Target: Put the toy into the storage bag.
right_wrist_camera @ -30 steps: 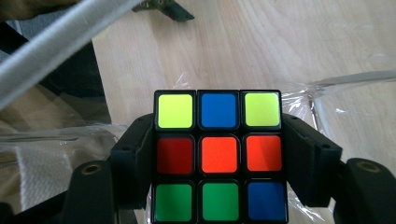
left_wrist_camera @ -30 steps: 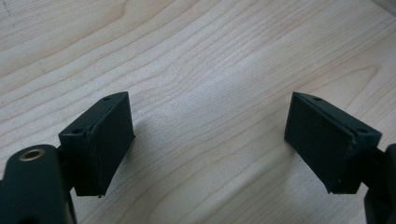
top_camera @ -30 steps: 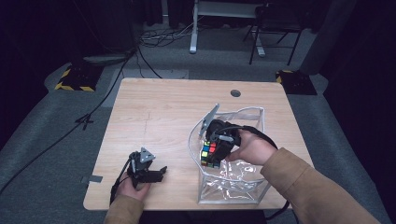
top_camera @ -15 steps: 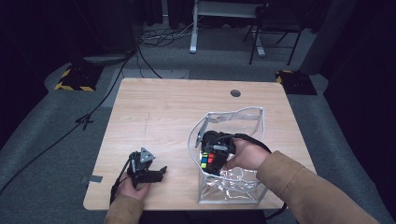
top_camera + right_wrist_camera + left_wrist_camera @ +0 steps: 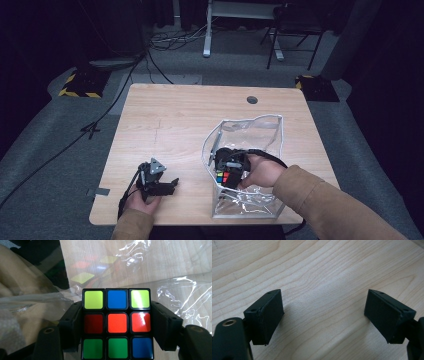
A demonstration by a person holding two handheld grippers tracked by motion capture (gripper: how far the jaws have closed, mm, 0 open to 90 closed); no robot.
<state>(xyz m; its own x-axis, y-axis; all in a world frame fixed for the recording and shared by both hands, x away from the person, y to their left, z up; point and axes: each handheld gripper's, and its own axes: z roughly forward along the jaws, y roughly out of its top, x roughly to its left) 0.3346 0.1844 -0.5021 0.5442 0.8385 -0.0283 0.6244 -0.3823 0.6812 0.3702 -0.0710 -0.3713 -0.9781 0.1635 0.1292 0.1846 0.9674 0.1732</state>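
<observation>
I see right gripper point(image 5: 117, 325) clamping cube point(image 5: 117, 323), inside clear bag point(image 5: 260, 135) at table's 5 o'clock | release pending | left gripper point(image 5: 324, 315) open, idle, 7 o'clock

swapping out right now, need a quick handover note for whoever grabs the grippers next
Right gripper: shut on the puzzle cube, one jaw on each side, held inside the open top of the clear plastic bag, which stands at the table's near right.
Left gripper: open, nothing between the jaws, resting low over the wooden table at its near left.
Done: cube picked up and brought into the bag's mouth.
Left: probably lower the cube to the bag's bottom, open the jaws, and draw the right gripper out. Whether the bag's zipper then needs closing I cannot tell.
</observation>
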